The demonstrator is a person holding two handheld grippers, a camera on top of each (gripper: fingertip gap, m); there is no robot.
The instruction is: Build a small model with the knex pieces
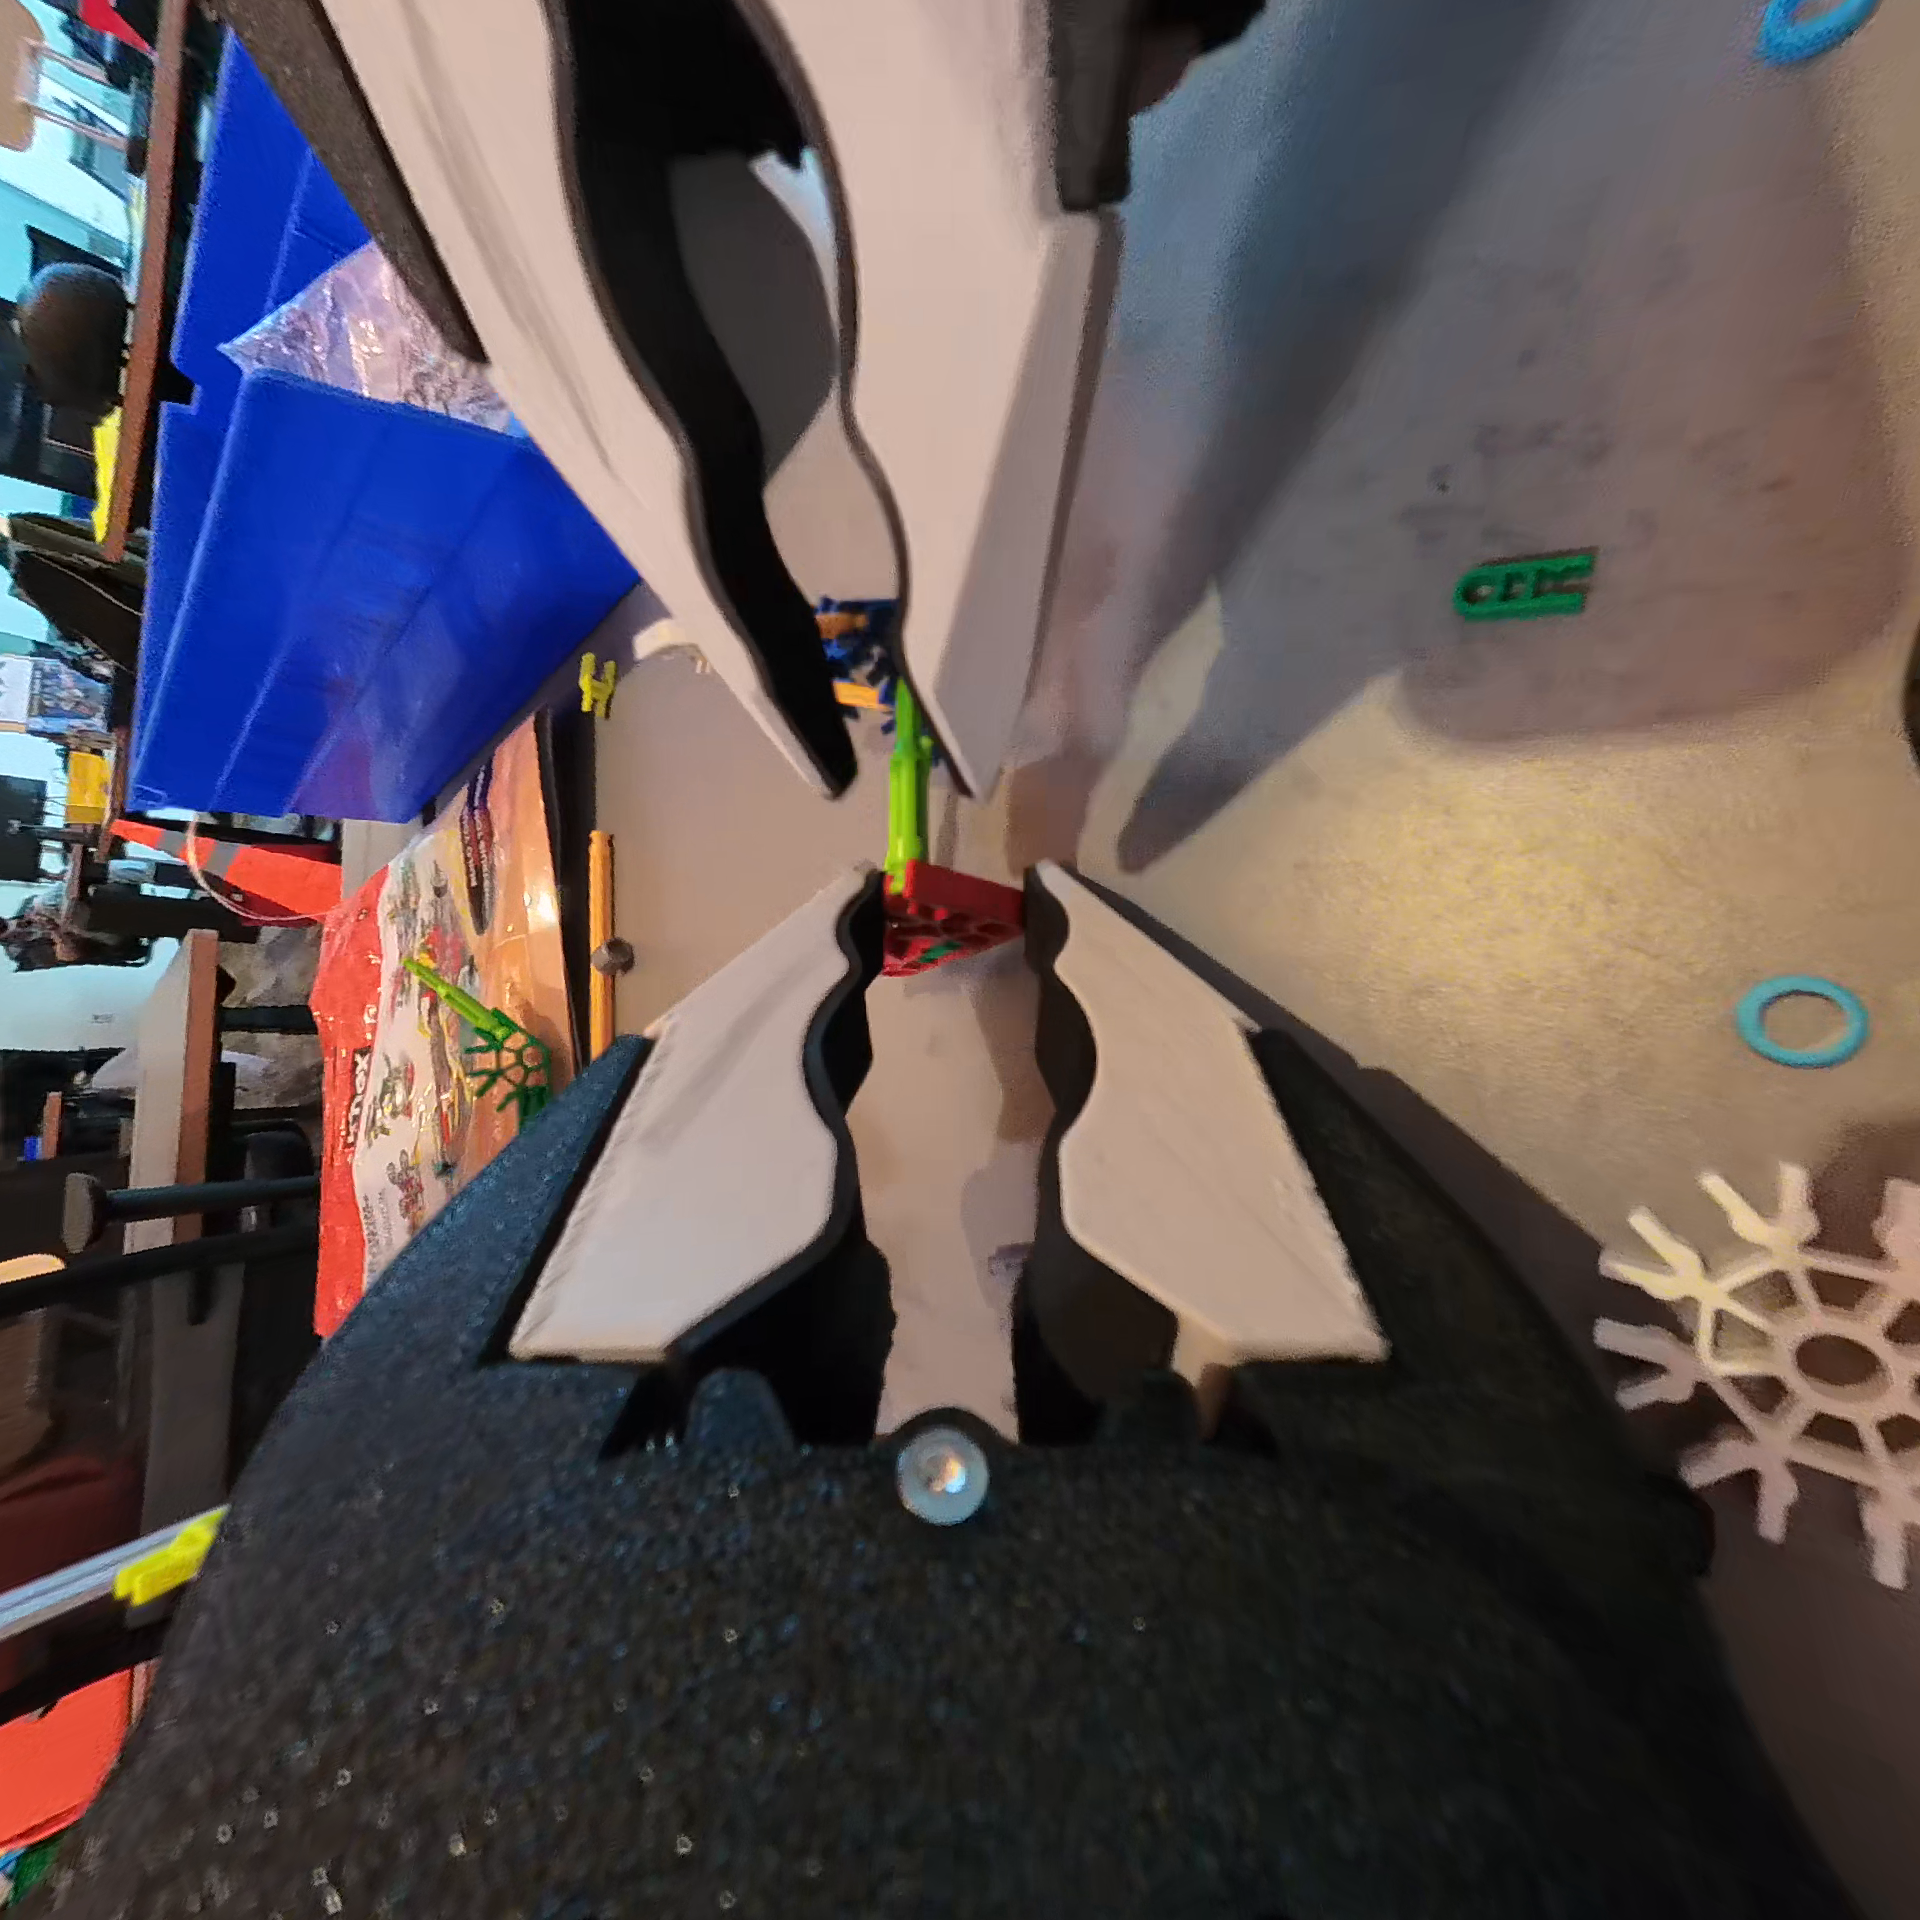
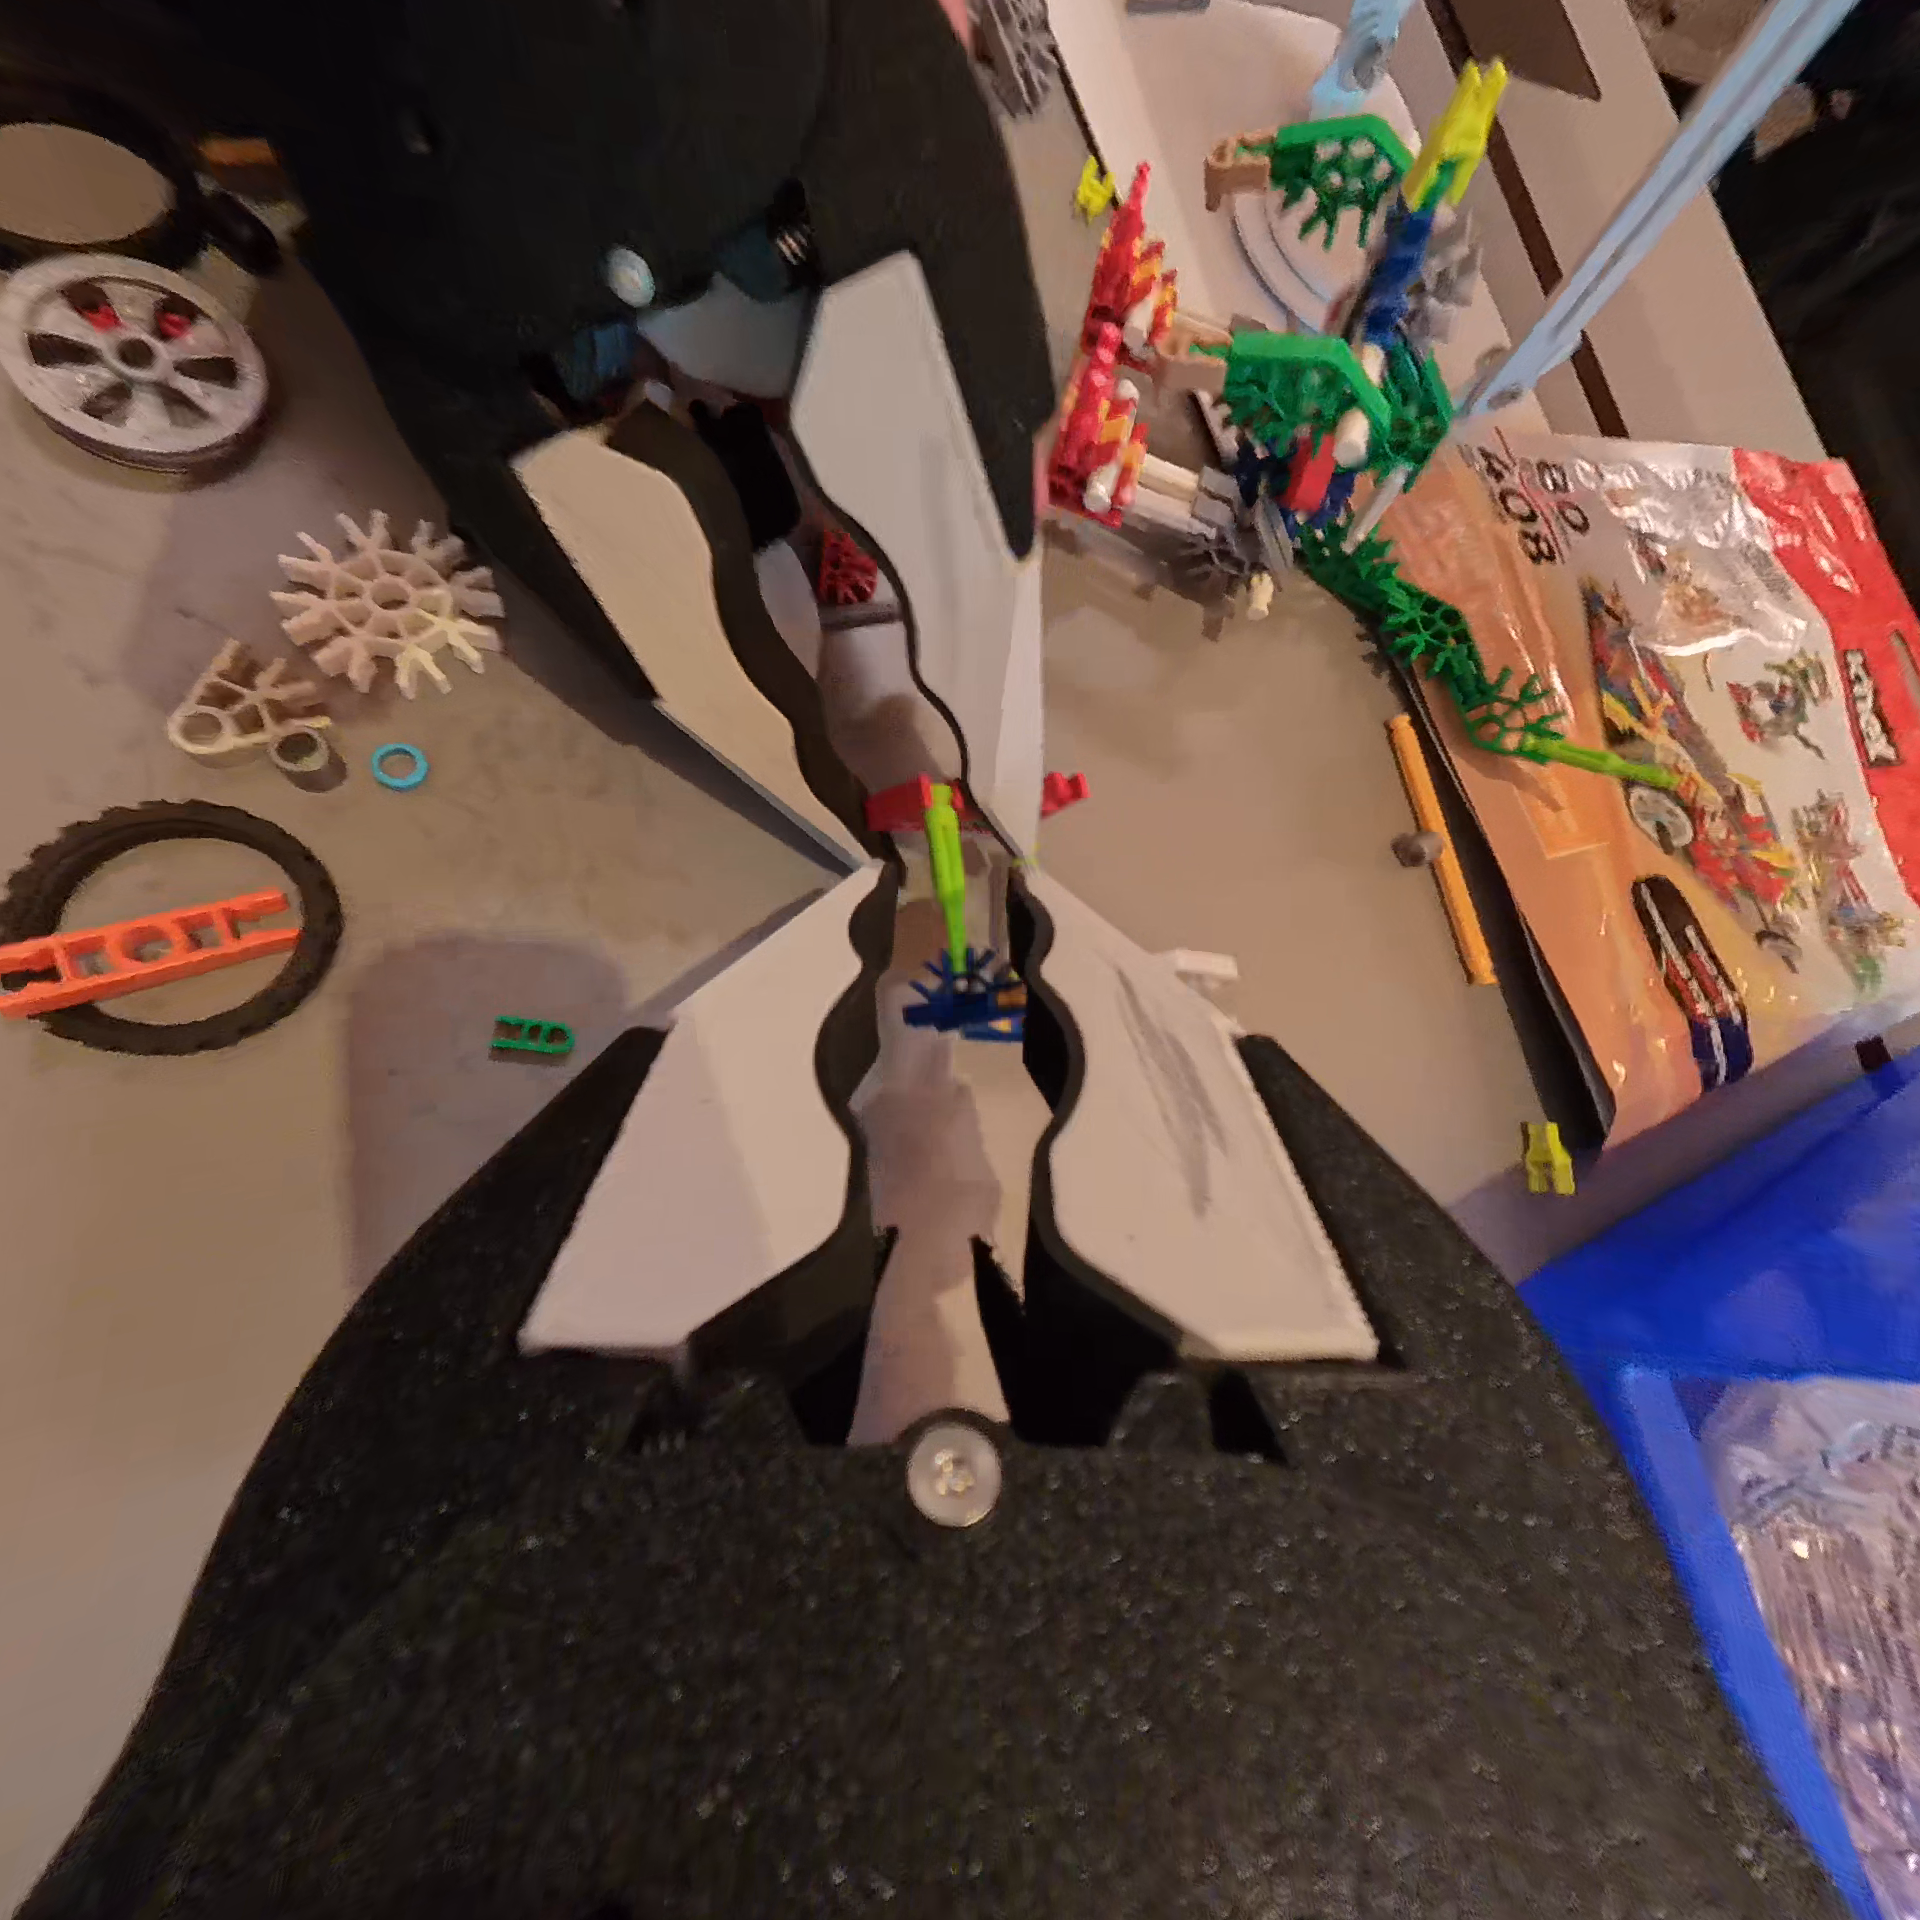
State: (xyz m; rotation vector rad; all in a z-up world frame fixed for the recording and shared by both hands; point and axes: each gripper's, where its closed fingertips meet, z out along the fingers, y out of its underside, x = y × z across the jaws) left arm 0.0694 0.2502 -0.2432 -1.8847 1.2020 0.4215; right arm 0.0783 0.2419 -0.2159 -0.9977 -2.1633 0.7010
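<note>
The left gripper (image 1: 951,914) and right gripper (image 2: 951,935) point tip to tip, nearly meeting. Each has its white fingers (image 1: 727,1101) drawn in, pinching a small part at the tips; the right one's fingers (image 2: 1164,1132) stand narrowly parted behind.

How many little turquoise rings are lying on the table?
2 in the left wrist view: one turquoise ring near the white snowflake piece, another cut off at the top edge. More may be hidden.
</note>
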